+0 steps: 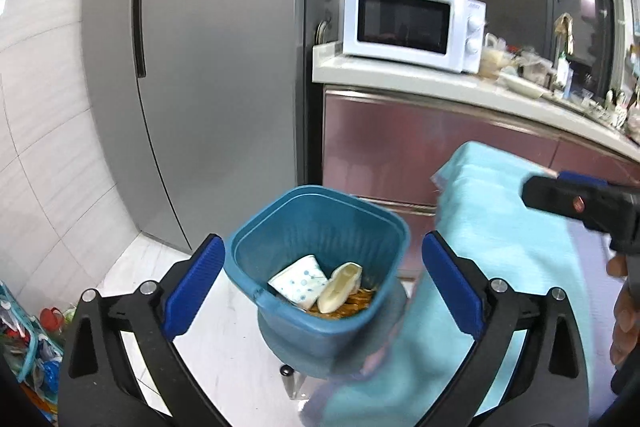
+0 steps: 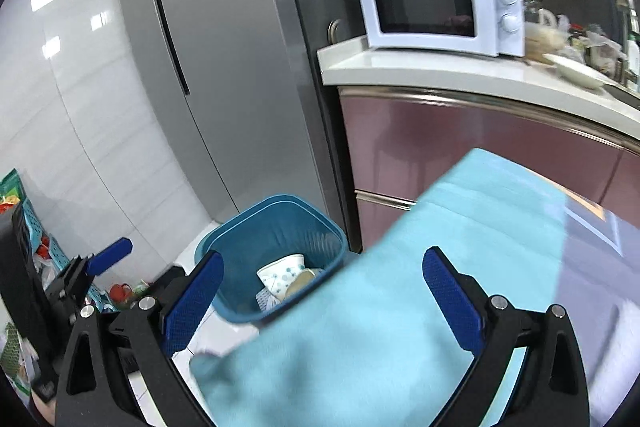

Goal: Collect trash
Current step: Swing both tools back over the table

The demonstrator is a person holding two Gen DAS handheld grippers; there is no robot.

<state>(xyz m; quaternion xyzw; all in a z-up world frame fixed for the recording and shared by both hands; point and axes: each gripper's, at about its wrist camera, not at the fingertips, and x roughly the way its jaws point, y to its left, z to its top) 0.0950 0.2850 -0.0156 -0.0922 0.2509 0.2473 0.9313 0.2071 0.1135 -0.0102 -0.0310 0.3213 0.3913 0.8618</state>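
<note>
Left gripper [image 1: 322, 283] open, upright bin [image 1: 320, 227], paper cup [image 1: 298, 285] lying sideways inside

Two wrist cameras, side by side, both tilted down toward the kitchen corner.

Each looks along its own blue fingers — both close above the teal bin [image 1: 316, 255], sharing the fridge [image 2: 224, 67], the microwave [image 1: 412, 25] and the counter [image 2: 440, 71].

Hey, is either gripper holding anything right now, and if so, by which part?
Nothing is held. The left gripper and right gripper both stand open and empty; the teal plastic trash bin sits free on the floor beyond them.
</note>
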